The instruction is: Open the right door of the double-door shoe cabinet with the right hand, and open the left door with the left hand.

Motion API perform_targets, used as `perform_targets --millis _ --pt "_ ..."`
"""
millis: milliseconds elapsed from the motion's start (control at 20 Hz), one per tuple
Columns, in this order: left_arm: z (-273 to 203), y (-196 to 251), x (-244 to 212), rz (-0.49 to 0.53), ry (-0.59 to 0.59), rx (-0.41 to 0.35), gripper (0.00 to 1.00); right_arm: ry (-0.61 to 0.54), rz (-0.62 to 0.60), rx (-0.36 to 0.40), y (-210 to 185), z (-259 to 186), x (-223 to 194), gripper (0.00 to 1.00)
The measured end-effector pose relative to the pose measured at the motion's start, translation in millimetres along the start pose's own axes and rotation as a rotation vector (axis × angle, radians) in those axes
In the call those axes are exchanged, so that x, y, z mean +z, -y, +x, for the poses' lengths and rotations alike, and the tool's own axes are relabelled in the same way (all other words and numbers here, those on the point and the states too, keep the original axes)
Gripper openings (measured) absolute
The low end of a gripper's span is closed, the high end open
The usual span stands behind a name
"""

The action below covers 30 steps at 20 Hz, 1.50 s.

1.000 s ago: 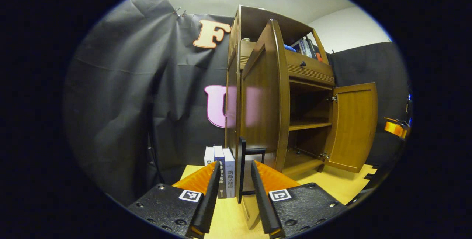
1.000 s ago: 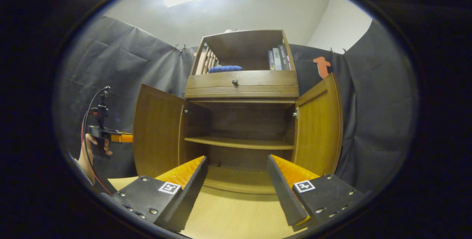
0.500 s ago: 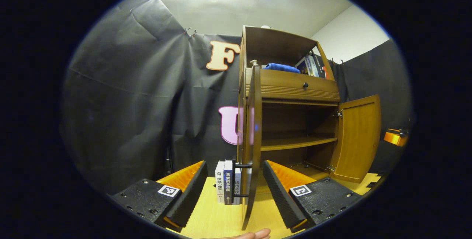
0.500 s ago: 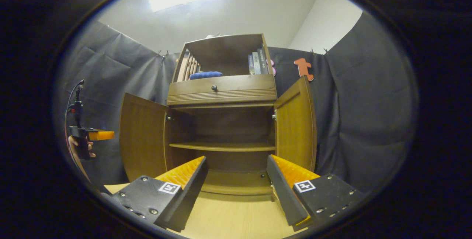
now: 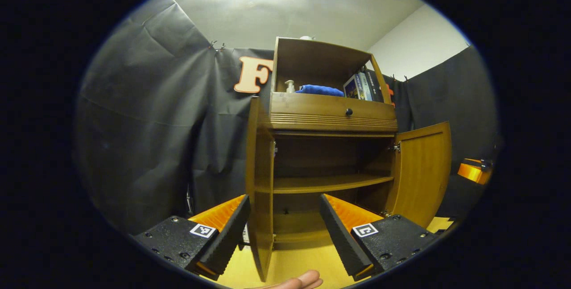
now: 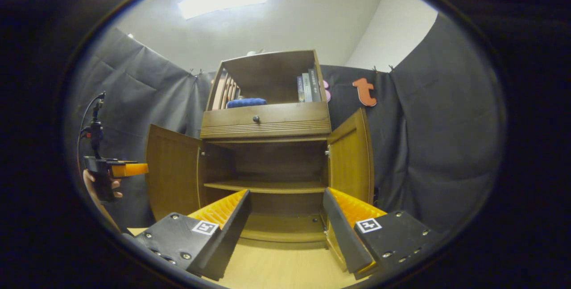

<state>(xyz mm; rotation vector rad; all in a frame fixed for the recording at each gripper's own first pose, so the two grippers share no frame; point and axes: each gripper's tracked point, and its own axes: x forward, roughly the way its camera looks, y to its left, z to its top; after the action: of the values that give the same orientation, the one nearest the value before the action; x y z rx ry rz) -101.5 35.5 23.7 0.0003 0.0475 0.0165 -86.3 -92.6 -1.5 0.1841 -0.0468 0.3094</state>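
Both doors swung open on shoe cabinet (image 6: pixel 267 146), left door (image 5: pixel 261 191) edge-on between spread fingers of left hand-held gripper (image 5: pixel 283 231), right door (image 6: pixel 352 159) beyond right hand-held gripper (image 6: pixel 285 231), both gaping and empty; best backed straight off without knocking doors.

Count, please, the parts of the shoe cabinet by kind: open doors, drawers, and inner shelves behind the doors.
Open doors: 2, the left door and the right door
Drawers: 1, the drawer
Inner shelves: 1, the shelf
Total: 4
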Motion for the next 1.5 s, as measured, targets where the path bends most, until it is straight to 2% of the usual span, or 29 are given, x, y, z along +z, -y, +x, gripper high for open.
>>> perform_targets --millis 200,300,550,700,900,1050,1250,1400,1500 --pt "23 51 -3 -0.010 -0.002 -0.046 0.93 -0.035 -0.042 0.014 -2 27 3 0.96" --pt "37 74 -6 -0.009 -0.005 -0.069 0.93 -0.031 -0.047 -0.019 4 40 9 0.96" --pt "90 116 -19 0.000 -0.022 -0.117 0.95 -0.041 -0.064 -0.004 -13 77 6 0.96" --pt "115 127 -40 -0.003 -0.069 -0.100 0.98 -0.057 -0.027 0.000 -19 97 -6 0.96" --pt "143 141 -67 0.012 -0.087 -0.071 0.96 -0.063 -0.014 -0.063 -7 120 -22 0.94" --pt "156 158 -87 0.009 -0.099 -0.093 0.97 -0.072 -0.009 -0.117 5 134 -40 0.96" --pt "168 158 -113 0.020 -0.138 -0.083 0.98 -0.123 -0.033 -0.101 -6 153 -74 0.99" --pt "170 157 -108 0.026 -0.120 -0.105 0.99 -0.124 -0.022 -0.103 -7 154 -81 0.99" --pt "165 150 -94 0.007 -0.080 -0.083 0.98 -0.102 0.015 -0.116 -12 155 -79 0.98"
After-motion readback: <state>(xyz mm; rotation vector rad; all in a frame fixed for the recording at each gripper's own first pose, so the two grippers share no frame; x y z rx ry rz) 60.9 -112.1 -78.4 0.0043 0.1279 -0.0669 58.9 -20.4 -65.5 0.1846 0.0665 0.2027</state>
